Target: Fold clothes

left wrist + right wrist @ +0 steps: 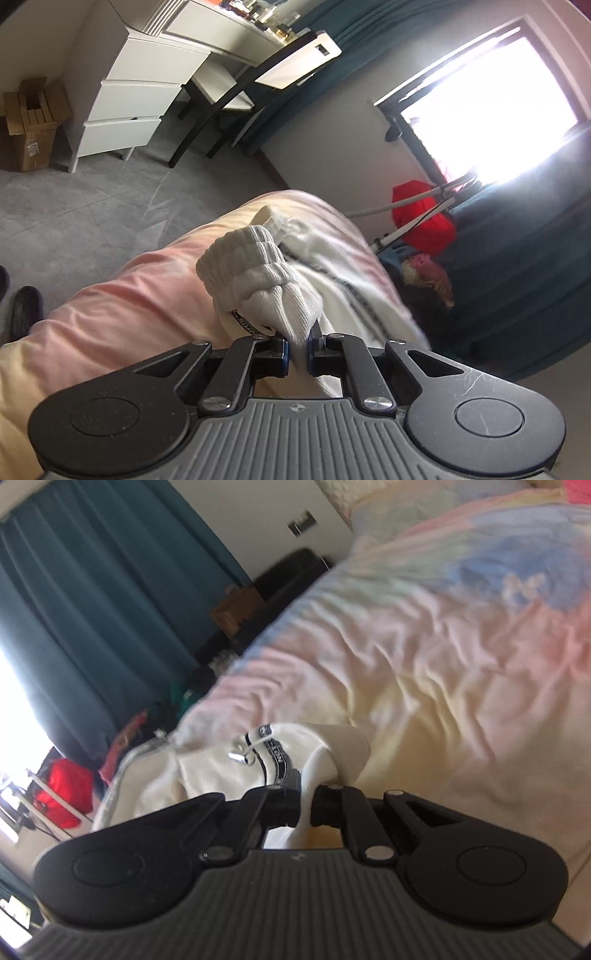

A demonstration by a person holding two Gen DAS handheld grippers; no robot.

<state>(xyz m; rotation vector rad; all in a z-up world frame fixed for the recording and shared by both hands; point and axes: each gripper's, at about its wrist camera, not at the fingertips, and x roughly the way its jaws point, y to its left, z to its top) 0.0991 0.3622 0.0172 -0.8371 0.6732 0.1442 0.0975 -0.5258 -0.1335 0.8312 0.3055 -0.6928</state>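
Observation:
A white sweatshirt [343, 269] with a black-and-white printed band lies on a pastel pink and yellow bedspread [110, 317]. My left gripper [299, 349] is shut on its ribbed white cuff [255, 273], which bunches up in front of the jaws. In the right wrist view my right gripper [304, 806] is shut on a fold of the same sweatshirt [221, 768], near the printed band and a drawstring [245, 751]. The bedspread [424, 664] spreads out to the right.
A white dresser [136, 88] and a black-framed chair [240, 88] stand on the grey floor beyond the bed. A cardboard box [29, 122] is at far left. Teal curtains [74, 609], a bright window [491, 107] and a red bag [424, 221] lie beside the bed.

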